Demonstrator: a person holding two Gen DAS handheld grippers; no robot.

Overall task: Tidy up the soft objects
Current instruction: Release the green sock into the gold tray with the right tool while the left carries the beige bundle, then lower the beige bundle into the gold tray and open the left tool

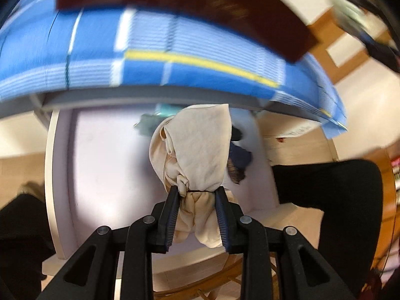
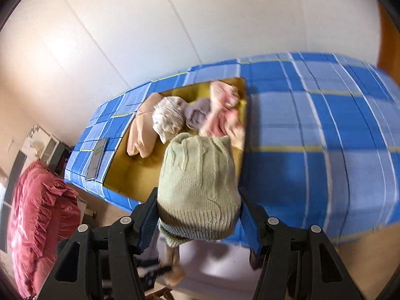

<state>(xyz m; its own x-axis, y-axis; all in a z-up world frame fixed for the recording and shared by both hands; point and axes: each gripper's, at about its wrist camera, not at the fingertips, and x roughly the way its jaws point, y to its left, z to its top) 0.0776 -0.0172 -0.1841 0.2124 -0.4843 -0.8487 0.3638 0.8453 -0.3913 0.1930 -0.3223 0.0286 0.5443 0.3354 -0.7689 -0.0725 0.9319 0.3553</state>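
Observation:
My left gripper (image 1: 197,191) is shut on a knotted cream cloth bundle (image 1: 193,147) and holds it above a white open box (image 1: 60,165) that stands beside the bed. Dark blue and teal soft items (image 1: 238,158) lie in the box behind the bundle. My right gripper (image 2: 198,212) is shut on a pale green knitted piece (image 2: 198,182) and holds it above the bed's near edge. Behind it a yellow mat (image 2: 130,175) on the blue checked bedcover (image 2: 312,130) carries a peach bundle (image 2: 141,135), a white bundle (image 2: 168,118), a grey piece (image 2: 197,112) and pink cloth (image 2: 225,110).
A dark red board (image 1: 175,7) lies on the blue bedcover (image 1: 100,50). A flat grey device (image 2: 97,158) lies on the bed left of the mat. A red ruffled cushion (image 2: 37,225) sits at the left. A person's dark leg (image 1: 337,200) stands right of the box.

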